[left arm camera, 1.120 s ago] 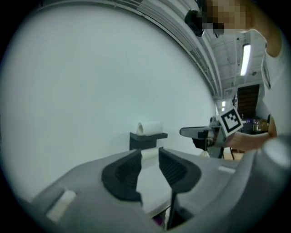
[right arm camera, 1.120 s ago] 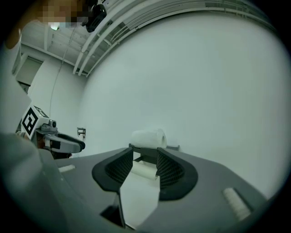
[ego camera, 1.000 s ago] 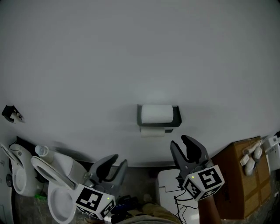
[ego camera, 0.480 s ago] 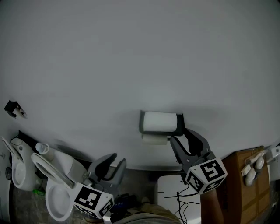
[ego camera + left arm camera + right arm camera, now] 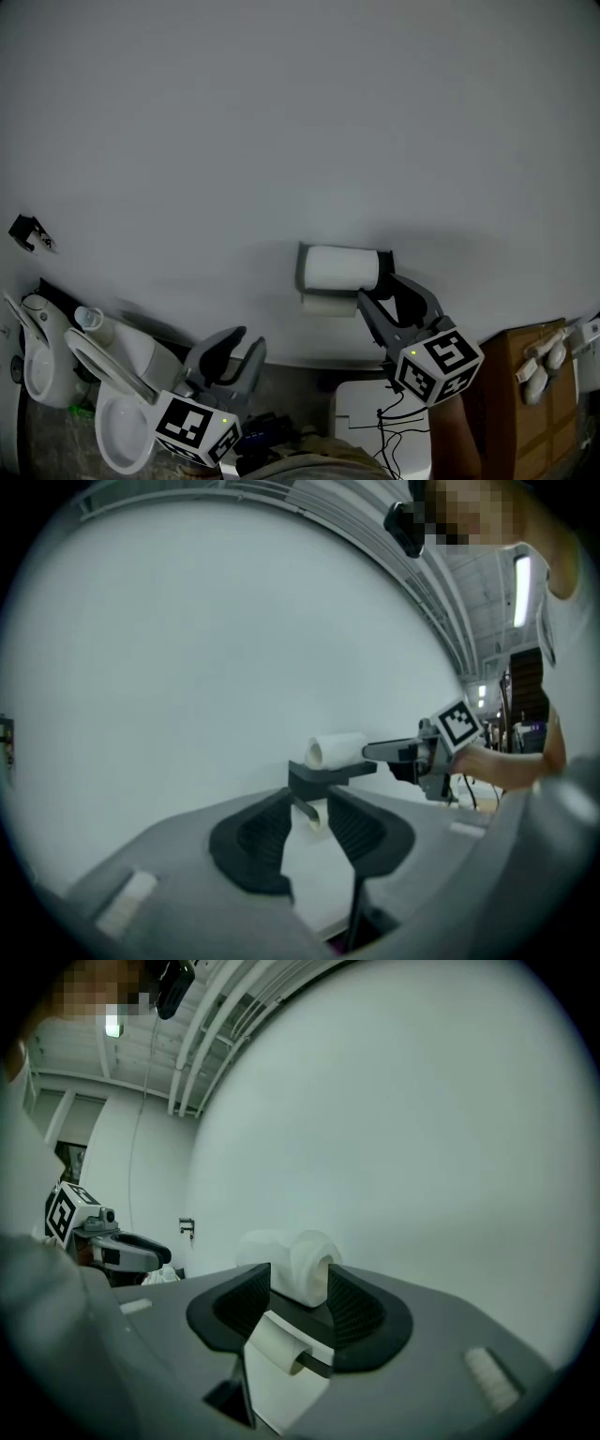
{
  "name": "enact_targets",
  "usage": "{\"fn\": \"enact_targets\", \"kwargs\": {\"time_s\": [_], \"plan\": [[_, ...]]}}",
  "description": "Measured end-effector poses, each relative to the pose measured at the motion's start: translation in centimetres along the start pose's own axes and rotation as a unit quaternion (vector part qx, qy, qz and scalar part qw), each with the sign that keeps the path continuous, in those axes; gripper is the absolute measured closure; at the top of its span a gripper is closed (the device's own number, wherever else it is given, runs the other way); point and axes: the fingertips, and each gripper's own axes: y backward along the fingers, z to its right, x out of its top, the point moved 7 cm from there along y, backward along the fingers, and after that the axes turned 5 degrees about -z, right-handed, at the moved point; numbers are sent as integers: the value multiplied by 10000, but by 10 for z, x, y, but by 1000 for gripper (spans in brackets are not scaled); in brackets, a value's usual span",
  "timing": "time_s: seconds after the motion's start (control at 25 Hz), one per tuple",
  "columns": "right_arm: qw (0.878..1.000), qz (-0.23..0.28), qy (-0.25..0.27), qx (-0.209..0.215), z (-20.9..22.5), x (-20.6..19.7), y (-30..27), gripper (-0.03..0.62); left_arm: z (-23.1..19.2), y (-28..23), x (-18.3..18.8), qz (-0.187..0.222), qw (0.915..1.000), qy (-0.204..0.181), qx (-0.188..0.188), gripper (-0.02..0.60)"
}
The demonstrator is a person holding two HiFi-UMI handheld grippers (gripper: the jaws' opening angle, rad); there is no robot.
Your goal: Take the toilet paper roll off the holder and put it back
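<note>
A white toilet paper roll (image 5: pixel 339 267) lies on a dark wall holder (image 5: pixel 301 269); a smaller piece of rolled paper (image 5: pixel 328 305) hangs under it. My right gripper (image 5: pixel 382 298) is at the roll's right end, jaws open wide. In the right gripper view the roll (image 5: pixel 300 1265) shows just beyond the fingertips, which are apart from it, and the lower paper (image 5: pixel 278 1346) hangs on the holder's bar. My left gripper (image 5: pixel 231 352) hangs low and left, open and empty. Its view shows the roll (image 5: pixel 336 750), the holder (image 5: pixel 323 778) and the right gripper (image 5: pixel 394 752).
The holder is mounted on a plain white wall. A toilet (image 5: pixel 122 412) stands at the lower left beside a white container (image 5: pixel 42 370). A cardboard box (image 5: pixel 525 394) is at the lower right, a white unit (image 5: pixel 361 412) below the right gripper, and a small black fixture (image 5: pixel 28 234) on the wall.
My right gripper has risen from below the holder to the roll's right end, and its jaws have spread wider. The left gripper has barely moved.
</note>
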Motion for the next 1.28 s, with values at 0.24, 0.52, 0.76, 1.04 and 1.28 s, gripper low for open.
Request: {"fn": "enact_targets", "kwargs": {"time_s": [0.24, 0.52, 0.76, 1.04, 1.28], "plan": [[9997, -2, -77, 241, 0, 0, -6, 418, 2, -2, 1, 13, 10000, -25, -8, 472], [9992, -14, -165, 377, -1, -3, -14, 418, -1, 0, 0, -3, 10000, 16, 38, 472], [9989, 142, -287, 339, -1, 2, -13, 438, -4, 3, 0, 1, 10000, -8, 51, 472], [9971, 410, -443, 468, -4, 5, -14, 488, -4, 5, 0, 3, 10000, -4, 19, 472], [9943, 632, -571, 634, -9, 12, -11, 525, -2, 5, 3, 51, 10000, -50, -35, 471]]}}
